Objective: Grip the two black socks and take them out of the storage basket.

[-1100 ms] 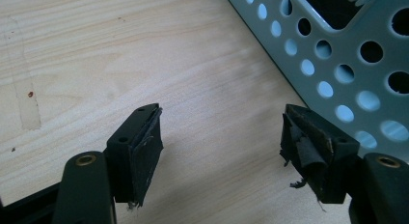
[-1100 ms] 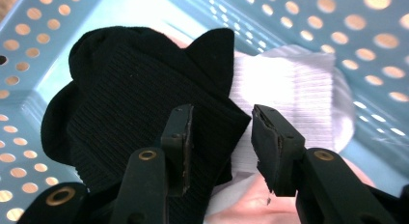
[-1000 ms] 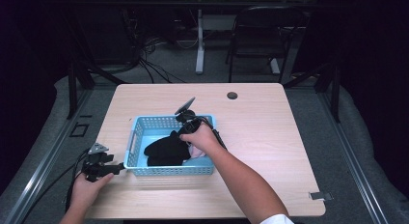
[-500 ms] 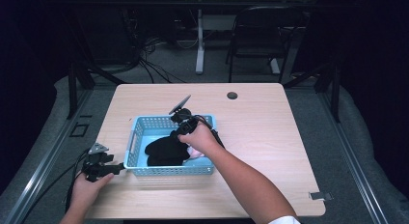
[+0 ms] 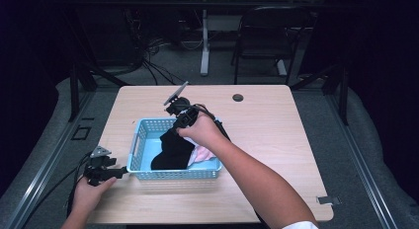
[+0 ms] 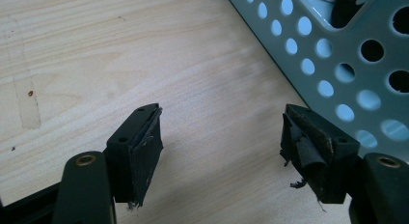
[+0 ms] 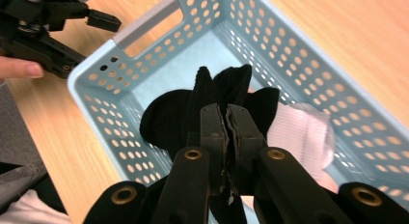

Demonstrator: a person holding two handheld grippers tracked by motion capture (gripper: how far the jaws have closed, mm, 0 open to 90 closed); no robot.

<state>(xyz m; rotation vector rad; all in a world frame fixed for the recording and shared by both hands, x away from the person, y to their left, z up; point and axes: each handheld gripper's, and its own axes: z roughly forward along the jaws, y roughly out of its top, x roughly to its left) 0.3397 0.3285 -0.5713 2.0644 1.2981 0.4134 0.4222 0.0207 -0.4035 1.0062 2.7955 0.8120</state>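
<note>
The right gripper (image 7: 226,119), above the perforated light-blue plastic basket (image 5: 141,140), had just clamped a black cloth (image 5: 170,150); the left gripper (image 6: 222,142) gaped on the tabletop (image 5: 276,120).

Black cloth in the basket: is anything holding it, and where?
The right gripper pinches the black cloth by a bunched fold at its top.

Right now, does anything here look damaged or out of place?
Yes: the left gripper has worn pads, with black lining peeling and frayed at the edges. The right gripper shows ragged padding too, where it pinches the black cloth above the blue basket.
</note>
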